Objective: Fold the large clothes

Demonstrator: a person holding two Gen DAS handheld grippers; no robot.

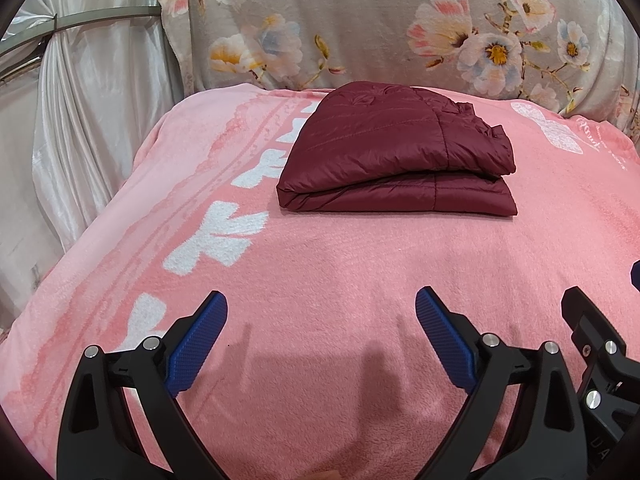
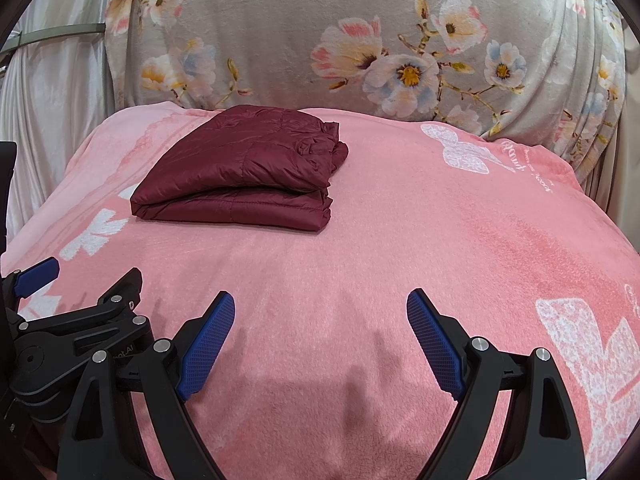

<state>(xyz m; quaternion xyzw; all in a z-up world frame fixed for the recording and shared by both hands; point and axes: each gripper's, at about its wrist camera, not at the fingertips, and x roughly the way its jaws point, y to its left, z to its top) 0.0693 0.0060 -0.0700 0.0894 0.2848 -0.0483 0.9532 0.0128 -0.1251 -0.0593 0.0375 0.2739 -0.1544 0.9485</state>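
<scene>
Jacket (image 1: 396,152), maroon quilted, lies folded into a compact stack on the pink blanket (image 1: 320,280), toward the far side, close to the floral cover (image 1: 360,20) that rises behind

Left gripper (image 1: 321,340): jaws spread wide, nothing between the blue pads (image 1: 196,352), only bare blanket below. Right gripper (image 2: 321,340): same, jaws wide apart and empty. Both hang over the near part of the blanket, well apart from the garment, side by side; the left gripper's frame shows at the left edge of the right wrist view

Key relation: jacket sits ahead of both sets of jaws. From the left wrist view it lies nearly dead ahead, slightly right of centre; from the right wrist view (image 2: 240,168) it lies ahead and clearly to the left. Judgement: left gripper is the better aligned, and probably the nearer, though not by much

Long axis of the stack runs left to right across both views. Smooth folded edge faces the grippers; bunched loose edges sit on the stack's right end

Judgement: fold looks finished or close to it; top layer bulges a little. Any further move needs a forward reach, right gripper also angling leftward
</scene>
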